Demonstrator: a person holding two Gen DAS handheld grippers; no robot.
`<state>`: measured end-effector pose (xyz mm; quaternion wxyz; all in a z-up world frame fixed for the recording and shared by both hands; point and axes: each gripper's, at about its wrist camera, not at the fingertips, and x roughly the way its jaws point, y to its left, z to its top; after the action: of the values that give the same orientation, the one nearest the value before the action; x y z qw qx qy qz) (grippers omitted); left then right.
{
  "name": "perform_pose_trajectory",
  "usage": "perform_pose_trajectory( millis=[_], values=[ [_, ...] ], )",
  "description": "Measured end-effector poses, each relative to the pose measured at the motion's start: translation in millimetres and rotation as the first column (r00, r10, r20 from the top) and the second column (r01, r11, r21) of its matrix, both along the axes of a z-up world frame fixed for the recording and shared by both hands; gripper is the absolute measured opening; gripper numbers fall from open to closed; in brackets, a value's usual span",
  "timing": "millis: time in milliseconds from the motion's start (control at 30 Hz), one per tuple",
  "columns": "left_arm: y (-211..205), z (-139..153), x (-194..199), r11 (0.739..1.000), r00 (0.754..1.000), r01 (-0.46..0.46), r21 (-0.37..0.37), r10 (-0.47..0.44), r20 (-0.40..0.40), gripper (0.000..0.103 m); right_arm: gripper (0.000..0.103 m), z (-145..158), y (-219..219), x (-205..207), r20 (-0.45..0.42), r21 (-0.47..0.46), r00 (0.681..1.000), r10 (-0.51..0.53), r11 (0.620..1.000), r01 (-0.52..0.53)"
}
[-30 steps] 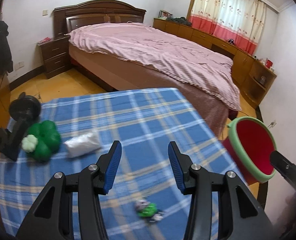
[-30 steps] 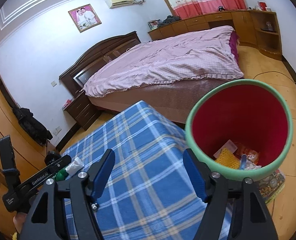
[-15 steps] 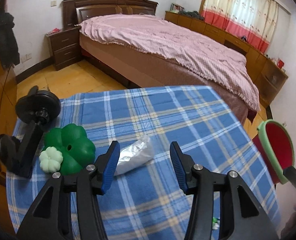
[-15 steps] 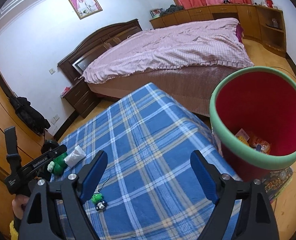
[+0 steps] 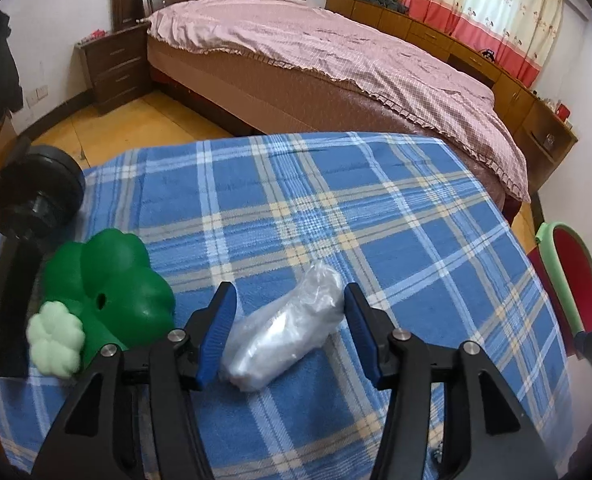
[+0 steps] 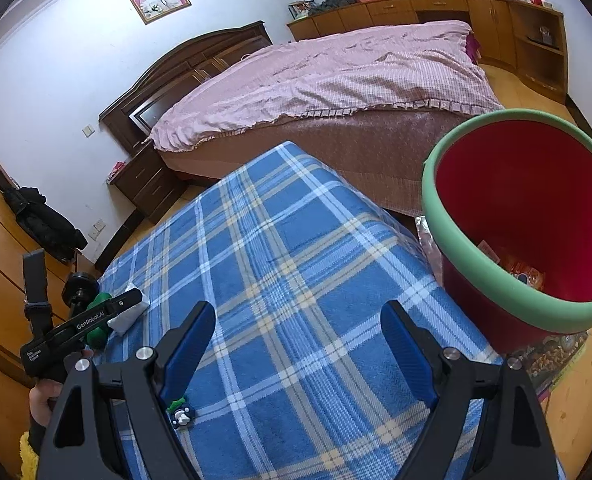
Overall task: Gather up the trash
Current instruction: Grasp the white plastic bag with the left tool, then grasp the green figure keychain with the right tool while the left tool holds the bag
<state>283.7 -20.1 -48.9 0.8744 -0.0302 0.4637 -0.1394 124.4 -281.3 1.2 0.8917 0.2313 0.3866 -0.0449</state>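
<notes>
I count 1 crumpled plastic bag [image 5: 283,332] on the plaid blanket [image 5: 336,216] and 1 red bin [image 6: 524,216]. My left gripper [image 5: 289,334], jaws just widening, straddles the bag untouched; right gripper [image 6: 296,350] gapes empty.

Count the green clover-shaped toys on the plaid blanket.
2. A big dark green clover lies at the blanket's left edge, and a small pale green clover rests against its near side. More may be hidden behind the grippers.
</notes>
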Motion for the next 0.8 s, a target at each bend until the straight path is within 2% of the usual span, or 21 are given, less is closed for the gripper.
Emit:
perform_pose_trajectory(
  millis=[133, 233, 333, 633, 800],
  values=[
    [-1.8, -4.7, -3.9, 1.000, 1.000, 0.011, 0.007, -0.011, -0.021, 0.055, 0.087, -2.8, 0.0, -1.2, -0.006, 0.009, 1.000, 0.002, 1.000, -0.002],
    [-3.4, -4.2, -11.2, 0.999, 1.000, 0.010, 0.031, -0.009, -0.004, 0.043, 0.087, -2.9, -0.1, -2.7, -0.005, 0.015, 1.000, 0.005, 1.000, -0.005],
    [0.1, -3.4, -18.7, 1.000, 1.000, 0.004, -0.001, -0.004, -0.018, 0.038, 0.087, -1.4, 0.0, -5.4, 0.000, 0.019, 1.000, 0.009, 1.000, -0.009],
    [13.1, 17.1, -58.8, 0.996, 0.999, -0.040, -0.079, 0.041, 0.009, 0.037, 0.087, 8.3, 16.2, -16.3, 0.024, 0.017, 0.998, 0.057, 0.998, -0.058],
    [23.9, 32.8, -84.2, 0.992, 0.996, -0.078, -0.096, 0.082, 0.040, 0.037, 0.087, 10.1, 35.0, -22.3, 0.027, 0.008, 0.993, 0.113, 0.994, -0.113]
  ],
)
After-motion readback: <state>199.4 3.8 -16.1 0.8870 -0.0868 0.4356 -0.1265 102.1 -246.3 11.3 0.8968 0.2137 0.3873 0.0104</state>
